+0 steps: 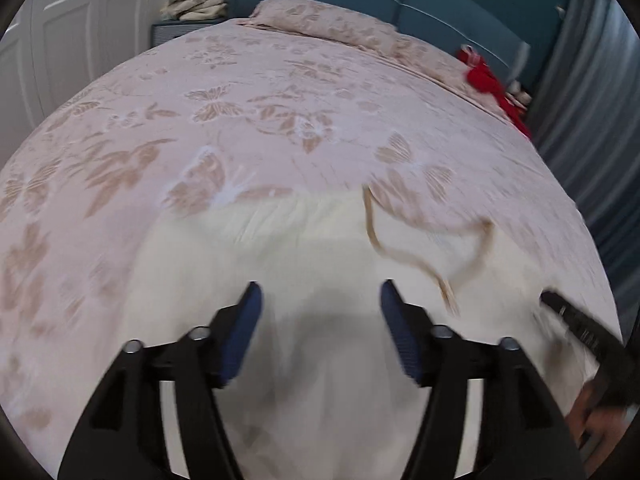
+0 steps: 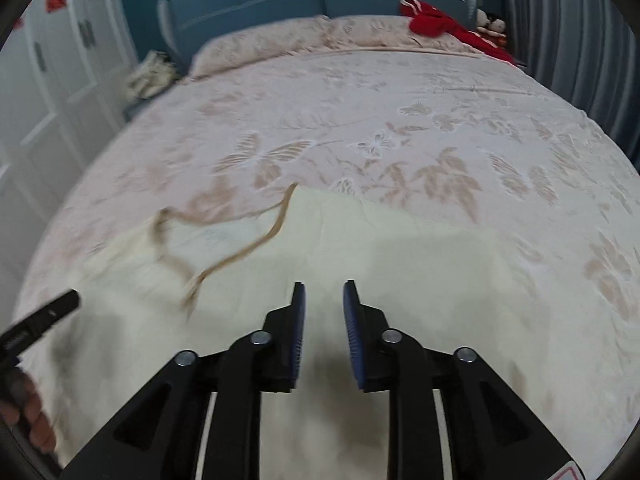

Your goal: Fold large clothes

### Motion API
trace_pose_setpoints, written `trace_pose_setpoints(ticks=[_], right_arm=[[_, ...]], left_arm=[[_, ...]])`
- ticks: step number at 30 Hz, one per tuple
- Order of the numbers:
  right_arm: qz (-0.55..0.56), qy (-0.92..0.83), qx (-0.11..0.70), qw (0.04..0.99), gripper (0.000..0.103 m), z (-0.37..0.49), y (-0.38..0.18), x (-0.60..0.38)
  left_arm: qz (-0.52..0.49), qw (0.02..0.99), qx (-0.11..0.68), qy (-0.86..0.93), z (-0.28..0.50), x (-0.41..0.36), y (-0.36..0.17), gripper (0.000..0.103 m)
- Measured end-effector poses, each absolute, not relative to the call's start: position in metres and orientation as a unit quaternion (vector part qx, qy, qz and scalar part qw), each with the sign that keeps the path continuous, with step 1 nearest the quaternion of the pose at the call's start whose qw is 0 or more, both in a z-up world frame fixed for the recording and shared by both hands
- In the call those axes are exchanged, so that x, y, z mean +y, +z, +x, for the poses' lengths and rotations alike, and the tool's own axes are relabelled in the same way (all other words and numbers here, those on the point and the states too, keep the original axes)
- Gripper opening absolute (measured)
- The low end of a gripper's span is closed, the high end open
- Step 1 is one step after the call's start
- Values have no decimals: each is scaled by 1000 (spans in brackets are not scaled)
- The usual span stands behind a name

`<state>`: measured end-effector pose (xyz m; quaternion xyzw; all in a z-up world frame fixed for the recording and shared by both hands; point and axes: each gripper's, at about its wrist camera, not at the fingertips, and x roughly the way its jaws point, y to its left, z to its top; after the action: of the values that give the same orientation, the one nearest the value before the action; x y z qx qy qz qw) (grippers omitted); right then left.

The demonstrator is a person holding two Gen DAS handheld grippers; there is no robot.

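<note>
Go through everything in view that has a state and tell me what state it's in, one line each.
Left tool: open wide, empty, above the cream garment.
Right tool: open with a narrower gap, empty.
Cream garment: spread flat on the bed, not folded.
Tan drawstring: loose, trailing across the garment.
Red garment: crumpled in a heap near the pillows.
Bedspread: laid smooth over the bed.
Wardrobe doors: closed.

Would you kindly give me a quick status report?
Left gripper open, right gripper open, both empty. Cream garment flat on bed. Drawstring loose on top.
</note>
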<state>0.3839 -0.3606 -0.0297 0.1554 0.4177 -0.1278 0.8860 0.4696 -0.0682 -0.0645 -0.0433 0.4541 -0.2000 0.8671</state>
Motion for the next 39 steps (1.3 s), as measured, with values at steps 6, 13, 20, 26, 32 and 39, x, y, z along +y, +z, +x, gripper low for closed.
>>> trace_pose_setpoints(ticks=[6, 13, 20, 26, 32, 39], right_arm=[[138, -101, 418, 892, 56, 232, -2, -346], [134, -148, 457, 867, 73, 57, -25, -357], [221, -197, 491, 819, 73, -3, -69, -377], [259, -182, 484, 816, 73, 9, -80, -375], [313, -144, 463, 817, 8, 9, -74, -371], [241, -91, 443, 859, 4, -19, -4, -347]], left_arm=[[-5, 849, 476, -230, 352, -10, -55, 68], [-7, 846, 504, -175, 241, 90, -69, 75], [-113, 819, 543, -145, 192, 159, -99, 75], [-118, 820, 535, -166, 183, 138, -98, 70], [-108, 815, 539, -184, 173, 124, -89, 22], [-105, 832, 491, -237, 141, 133, -28, 7]])
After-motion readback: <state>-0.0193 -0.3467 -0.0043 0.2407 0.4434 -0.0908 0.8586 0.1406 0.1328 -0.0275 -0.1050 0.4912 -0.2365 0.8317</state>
